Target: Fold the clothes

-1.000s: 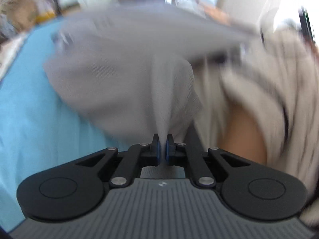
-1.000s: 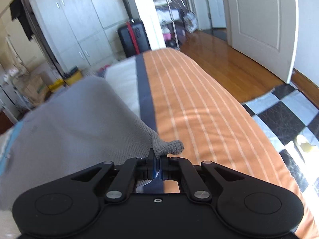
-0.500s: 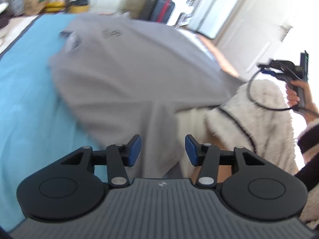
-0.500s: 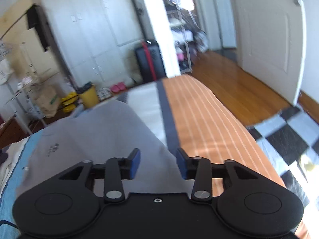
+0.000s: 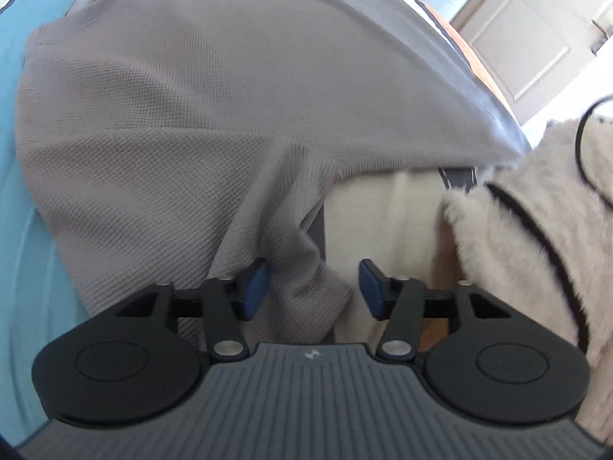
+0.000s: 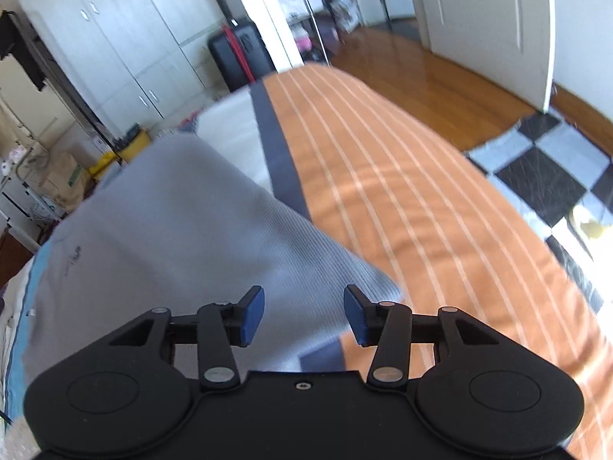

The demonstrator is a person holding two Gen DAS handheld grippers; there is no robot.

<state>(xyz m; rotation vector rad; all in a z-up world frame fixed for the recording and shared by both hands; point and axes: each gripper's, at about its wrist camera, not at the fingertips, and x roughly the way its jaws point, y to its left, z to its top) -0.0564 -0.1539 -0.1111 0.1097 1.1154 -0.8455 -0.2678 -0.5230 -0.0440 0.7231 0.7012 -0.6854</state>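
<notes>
A grey waffle-knit shirt point(image 5: 172, 115) lies spread on the bed, its collar and small chest print at the far end. My left gripper point(image 5: 314, 289) hovers over the near bottom corner of the shirt. Its jaws are opening, and a rumpled fold of fabric lies loose between them, with no pad pressing on it. In the right wrist view the same shirt point(image 6: 172, 237) lies flat. My right gripper point(image 6: 304, 314) hangs just above its near hem; its jaws are opening too, with cloth under them but none pinched.
The bed cover has a blue part point(image 5: 23, 230) on the left and an orange striped part point(image 6: 402, 191) on the right. A person's fluffy cream sleeve point(image 5: 517, 230) is close on the right. Beyond the bed stand a wardrobe point(image 6: 115, 38), a black suitcase point(image 6: 237, 53) and a checkered rug point(image 6: 555, 176).
Both grippers were shut on the shirt's corners and have opened and let go. The lifted shirt has dropped flat on the bed. My left gripper has moved closer over it.
</notes>
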